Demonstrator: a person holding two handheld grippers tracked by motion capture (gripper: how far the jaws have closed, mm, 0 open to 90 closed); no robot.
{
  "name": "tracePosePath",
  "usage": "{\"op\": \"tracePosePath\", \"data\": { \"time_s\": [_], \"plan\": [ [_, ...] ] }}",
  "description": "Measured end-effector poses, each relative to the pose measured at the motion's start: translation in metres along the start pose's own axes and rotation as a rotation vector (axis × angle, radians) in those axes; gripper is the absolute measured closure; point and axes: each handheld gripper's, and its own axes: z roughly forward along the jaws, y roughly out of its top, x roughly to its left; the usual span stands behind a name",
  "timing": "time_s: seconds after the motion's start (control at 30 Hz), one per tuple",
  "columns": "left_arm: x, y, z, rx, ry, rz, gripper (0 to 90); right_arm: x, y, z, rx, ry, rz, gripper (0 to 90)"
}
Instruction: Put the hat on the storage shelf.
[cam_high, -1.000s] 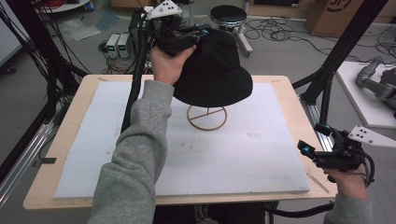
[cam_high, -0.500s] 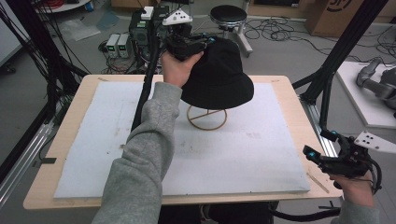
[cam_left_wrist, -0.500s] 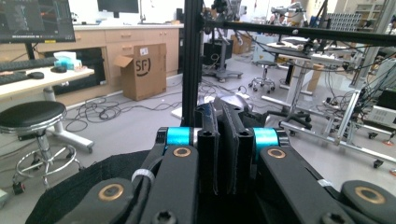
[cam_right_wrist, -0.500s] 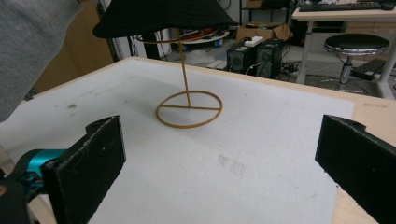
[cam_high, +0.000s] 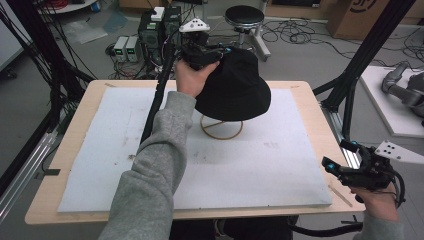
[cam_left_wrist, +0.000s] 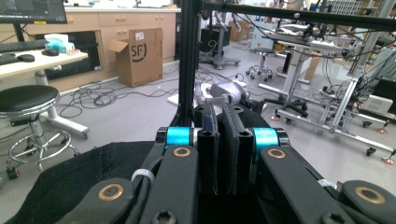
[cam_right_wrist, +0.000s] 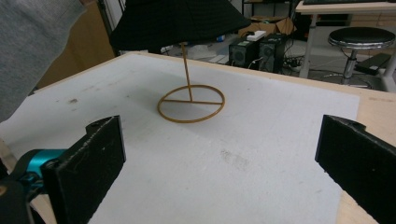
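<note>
Left gripper (cam_high: 212, 54) pinches the black hat (cam_high: 235, 85) at its far-left crown, jaws clamped on fabric, above the wooden stand (cam_high: 221, 127) mid-table. Right gripper (cam_high: 350, 162) waits wide open, near right. Off-centre placement could tip the light stand.

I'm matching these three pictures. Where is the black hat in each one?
High view: hat at top centre, over the stand, left gripper shut on its far edge.
Left gripper view: black fabric at bottom left, clamped between the jaws.
Right gripper view: top centre, above the ring base.
Shared landmark: the round stool.
</note>
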Motion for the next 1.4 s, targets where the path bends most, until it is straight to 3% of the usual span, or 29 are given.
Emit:
{"op": "tracePosePath", "data": {
  "time_s": [0.47, 0.67, 0.8, 0.93, 1.13, 1.23, 1.3, 1.4],
  "plan": [
    [0.006, -0.013, 0.015, 0.066, 0.001, -0.023, 84.4, -0.001, 0.000, -0.001, -0.003, -0.004, -0.003, 1.1],
    [0.012, -0.026, 0.011, 0.034, -0.018, -0.072, 84.1, -0.002, -0.001, -0.002, 0.001, -0.009, 0.008, 1.2],
    [0.009, -0.023, 0.011, 0.041, 0.003, -0.043, 83.8, -0.003, -0.002, -0.001, 0.002, -0.004, 0.009, 1.2],
    [0.010, -0.023, 0.010, 0.034, 0.001, -0.050, 81.4, -0.002, -0.001, 0.000, 0.007, -0.005, 0.002, 1.1],
    [0.009, -0.019, 0.006, 0.023, 0.038, -0.057, 46.3, -0.003, -0.002, 0.001, 0.012, -0.015, 0.019, 1.2],
    [0.007, -0.017, 0.003, 0.044, 0.094, -0.057, 24.8, -0.002, -0.002, 0.002, 0.013, -0.014, 0.016, 1.2],
    [0.006, -0.016, 0.000, 0.052, 0.107, -0.070, 15.9, -0.002, -0.002, 0.003, 0.011, -0.012, 0.015, 1.2],
    [0.004, -0.015, -0.008, 0.044, 0.124, -0.065, 12.9, -0.001, -0.002, 0.005, 0.011, -0.012, 0.013, 1.1]
  ]
}}
